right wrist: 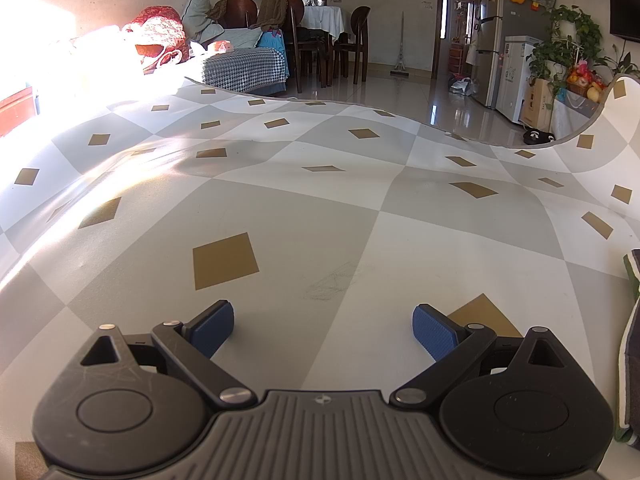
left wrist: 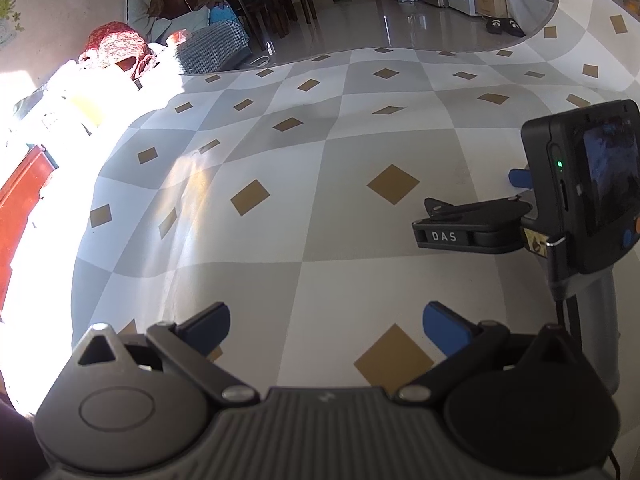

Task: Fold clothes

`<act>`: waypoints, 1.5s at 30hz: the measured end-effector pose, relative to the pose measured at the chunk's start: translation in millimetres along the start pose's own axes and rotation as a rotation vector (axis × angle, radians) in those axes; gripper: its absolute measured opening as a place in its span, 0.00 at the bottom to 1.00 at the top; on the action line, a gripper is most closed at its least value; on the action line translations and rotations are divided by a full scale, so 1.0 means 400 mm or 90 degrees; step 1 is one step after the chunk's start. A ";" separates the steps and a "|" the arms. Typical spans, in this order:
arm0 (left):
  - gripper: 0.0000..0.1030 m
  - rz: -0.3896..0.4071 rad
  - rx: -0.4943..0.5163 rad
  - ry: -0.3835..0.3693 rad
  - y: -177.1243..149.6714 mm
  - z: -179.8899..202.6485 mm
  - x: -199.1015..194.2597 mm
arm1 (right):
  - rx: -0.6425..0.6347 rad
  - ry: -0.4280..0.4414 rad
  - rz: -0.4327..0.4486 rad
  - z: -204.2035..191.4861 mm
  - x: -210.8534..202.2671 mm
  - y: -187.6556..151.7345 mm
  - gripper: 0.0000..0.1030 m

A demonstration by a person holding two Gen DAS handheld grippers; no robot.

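Both grippers are held low over a checked grey-and-white tablecloth with gold diamonds (right wrist: 320, 208), each with its blue-padded fingers spread wide and nothing between them — the left gripper (left wrist: 326, 326) and the right gripper (right wrist: 323, 330) alike. No garment is laid out on the cloth between them. A striped dark-and-pale fabric piece (right wrist: 630, 344) is seen at the right edge, just beside the right gripper; a sunlit heap of clothing (left wrist: 112, 46) is seen far left. Whether folding is over or a piece is yet to be fetched cannot be settled. Wide open surface is left ahead — the far table edge (right wrist: 360, 106) lies well off.
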State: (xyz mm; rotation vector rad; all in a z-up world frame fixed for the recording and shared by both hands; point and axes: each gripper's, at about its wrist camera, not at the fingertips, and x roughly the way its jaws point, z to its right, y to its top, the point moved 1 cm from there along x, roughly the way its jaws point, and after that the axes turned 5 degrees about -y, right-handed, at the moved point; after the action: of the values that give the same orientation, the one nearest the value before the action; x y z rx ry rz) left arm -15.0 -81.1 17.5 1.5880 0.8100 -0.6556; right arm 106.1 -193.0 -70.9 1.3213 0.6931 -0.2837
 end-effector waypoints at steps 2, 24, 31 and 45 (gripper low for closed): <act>1.00 0.002 -0.002 -0.004 0.006 -0.002 0.001 | 0.000 0.000 0.000 0.000 0.000 0.000 0.94; 1.00 0.009 -0.039 -0.072 0.017 -0.067 0.027 | 0.000 0.000 0.000 0.000 0.000 0.000 0.94; 1.00 0.027 0.025 -0.066 0.051 -0.075 -0.007 | 0.000 0.000 0.000 0.000 0.000 0.000 0.94; 1.00 0.022 0.021 -0.093 0.042 -0.114 -0.002 | 0.001 0.000 0.000 0.000 0.000 0.000 0.94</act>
State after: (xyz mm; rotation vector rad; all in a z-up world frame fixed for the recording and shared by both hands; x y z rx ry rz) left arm -3.1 -37.8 35.5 1.5599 0.6651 -0.7543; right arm 106.0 -193.1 -70.9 1.3220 0.6926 -0.2842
